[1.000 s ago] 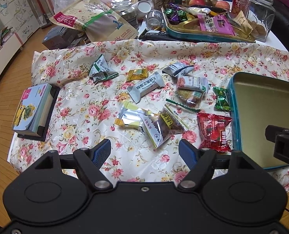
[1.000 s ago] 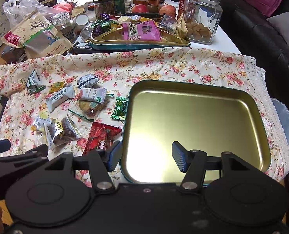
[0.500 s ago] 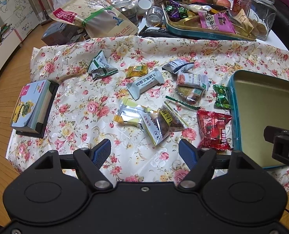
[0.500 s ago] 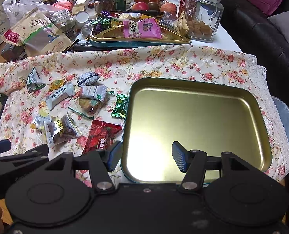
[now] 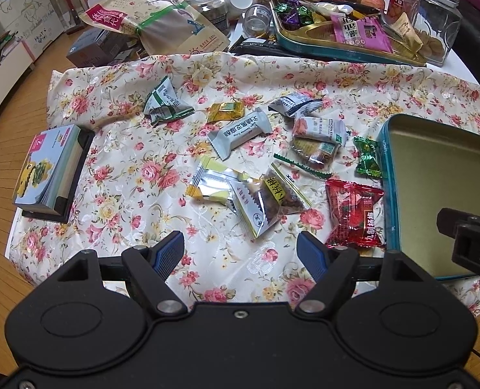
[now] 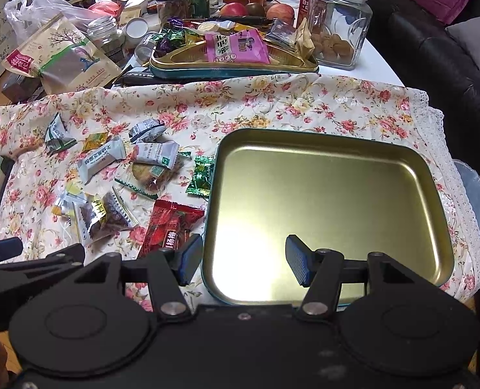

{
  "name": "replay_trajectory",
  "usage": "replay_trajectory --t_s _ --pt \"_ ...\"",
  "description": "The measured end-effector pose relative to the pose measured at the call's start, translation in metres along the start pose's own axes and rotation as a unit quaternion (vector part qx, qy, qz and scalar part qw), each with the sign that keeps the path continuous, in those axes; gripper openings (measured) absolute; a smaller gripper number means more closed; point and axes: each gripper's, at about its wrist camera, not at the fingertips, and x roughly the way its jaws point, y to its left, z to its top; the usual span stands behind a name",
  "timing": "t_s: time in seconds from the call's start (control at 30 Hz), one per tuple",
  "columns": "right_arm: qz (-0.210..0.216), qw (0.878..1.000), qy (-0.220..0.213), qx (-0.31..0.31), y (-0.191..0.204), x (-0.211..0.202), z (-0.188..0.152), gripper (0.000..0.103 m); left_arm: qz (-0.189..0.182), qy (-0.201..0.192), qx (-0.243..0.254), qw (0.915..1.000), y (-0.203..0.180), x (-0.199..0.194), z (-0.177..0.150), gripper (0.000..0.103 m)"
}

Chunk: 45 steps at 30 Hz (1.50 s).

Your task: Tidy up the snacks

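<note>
Several wrapped snacks lie scattered on a floral cloth [image 5: 116, 168]: a red packet [image 5: 353, 217] [image 6: 171, 227], a green candy [image 5: 366, 159] [image 6: 202, 175], a clear packet with a brown snack [image 5: 269, 201], a white bar [image 5: 240, 131] and others. An empty gold tin tray [image 6: 434, 178] [image 5: 385, 175] sits to their right. My left gripper [image 5: 241, 254] is open and empty, above the cloth's near edge, just short of the clear packet. My right gripper [image 6: 243, 259] is open and empty over the tray's near left corner.
A second tin tray [image 6: 227, 71] with sweets stands at the back, beside a glass jar [image 6: 337, 22], a large paper pouch [image 5: 155, 22], jars and fruit. A block of cards [image 5: 48, 168] lies at the cloth's left edge. A black sofa [image 6: 450, 64] is on the right.
Both views have crept slightly forward and closer to the table. Both grippers stay open and empty. No snack has moved.
</note>
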Motion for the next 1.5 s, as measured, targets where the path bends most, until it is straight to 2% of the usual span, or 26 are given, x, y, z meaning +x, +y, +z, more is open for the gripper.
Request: replay_trajectory --t_s 0.27,0.37,0.53,0.73,0.93,1.07,1.33,1.5 --pt "0.004 1.0 -0.005 0.003 -0.001 -0.002 0.002 0.059 -0.017 0.009 -0.034 0.9992 0.006 0.004 0.005 0.077" --pt "0.006 1.0 -0.011 0.01 -0.003 -0.004 0.004 0.059 -0.004 0.005 -0.049 0.9988 0.011 0.003 0.009 0.077" --pt "0.008 1.0 -0.021 0.022 -0.007 -0.007 0.008 0.059 0.018 -0.019 -0.055 0.9982 0.022 0.0 0.017 0.077" --pt "0.017 0.998 -0.048 0.045 -0.016 -0.017 0.021 0.059 0.048 -0.08 -0.036 0.995 0.029 -0.013 0.031 0.077" --pt "0.045 0.994 -0.074 0.067 -0.02 -0.026 0.032 0.059 0.007 -0.102 -0.059 0.993 0.044 -0.031 0.048 0.077" --pt "0.054 0.993 -0.09 0.054 -0.015 -0.033 0.034 0.059 0.043 -0.133 -0.047 0.9891 0.051 -0.049 0.062 0.078" --pt "0.09 0.988 -0.12 0.041 -0.011 -0.052 0.041 0.059 0.108 -0.143 -0.062 0.9818 0.076 -0.079 0.088 0.08" --pt "0.113 0.987 -0.106 0.049 -0.007 -0.05 0.045 0.059 0.101 -0.15 -0.082 0.98 0.092 -0.068 0.1 0.08"
